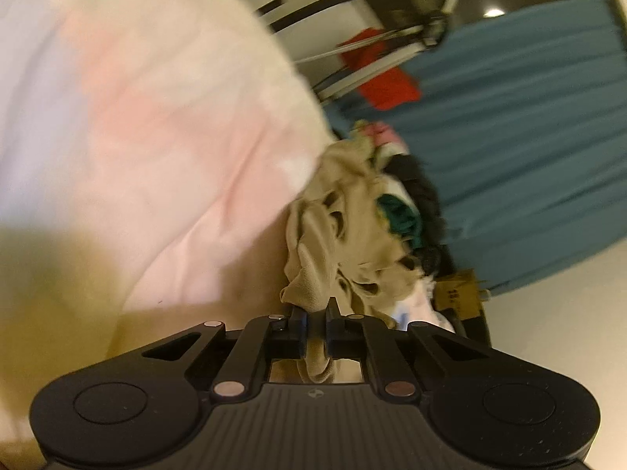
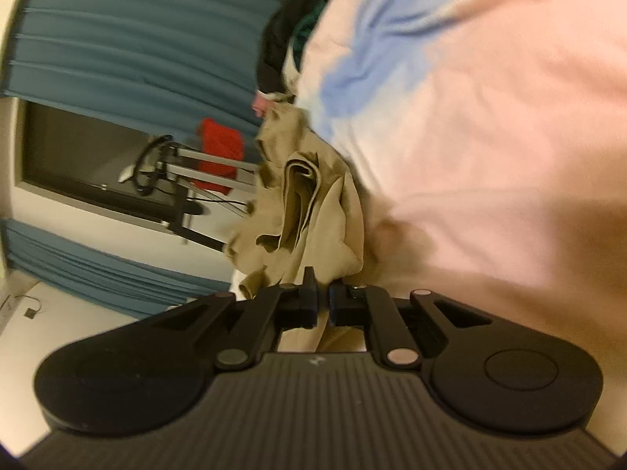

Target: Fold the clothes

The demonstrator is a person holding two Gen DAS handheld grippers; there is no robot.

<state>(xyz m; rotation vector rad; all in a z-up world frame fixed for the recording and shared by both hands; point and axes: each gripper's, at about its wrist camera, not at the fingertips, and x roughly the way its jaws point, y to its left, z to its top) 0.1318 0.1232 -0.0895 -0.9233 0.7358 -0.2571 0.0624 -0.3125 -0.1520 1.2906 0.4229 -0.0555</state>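
A crumpled beige garment hangs bunched in front of my left gripper, which is shut on a fold of it. The same beige garment shows in the right wrist view, and my right gripper is shut on another part of it. Both views are tilted and blurred. A pale pink and blue sheet fills the space beside the garment, and it also shows in the right wrist view.
A pile of other clothes, dark, green and pink, lies behind the beige garment. Teal curtains hang behind. A red cloth hangs on a metal rack. A cardboard box sits below the pile.
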